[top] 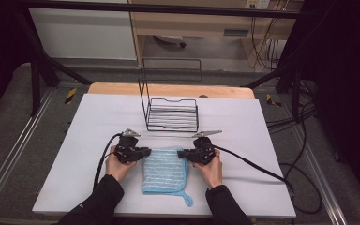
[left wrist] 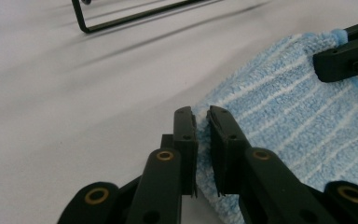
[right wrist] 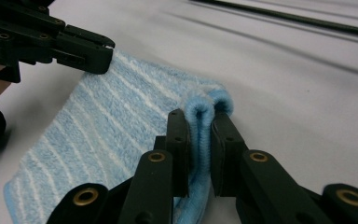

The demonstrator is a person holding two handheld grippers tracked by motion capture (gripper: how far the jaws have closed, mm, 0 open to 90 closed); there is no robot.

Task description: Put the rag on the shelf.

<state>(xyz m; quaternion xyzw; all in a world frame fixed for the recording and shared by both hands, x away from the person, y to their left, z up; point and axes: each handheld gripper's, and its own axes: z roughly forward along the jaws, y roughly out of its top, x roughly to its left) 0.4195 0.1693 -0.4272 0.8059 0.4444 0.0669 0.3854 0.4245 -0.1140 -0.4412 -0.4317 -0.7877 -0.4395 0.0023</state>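
The left gripper [top: 145,152] had its jaws clamped on the far left corner of the blue striped towel [top: 165,170], which lay flat on the white table [top: 98,122] before a wire rack [top: 172,114]. The right gripper [top: 182,153] pinched the far right corner.

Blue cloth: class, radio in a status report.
Left gripper and right gripper each shut on a far corner of the blue cloth. Cloth flat on table. Wire rack beyond, clear.
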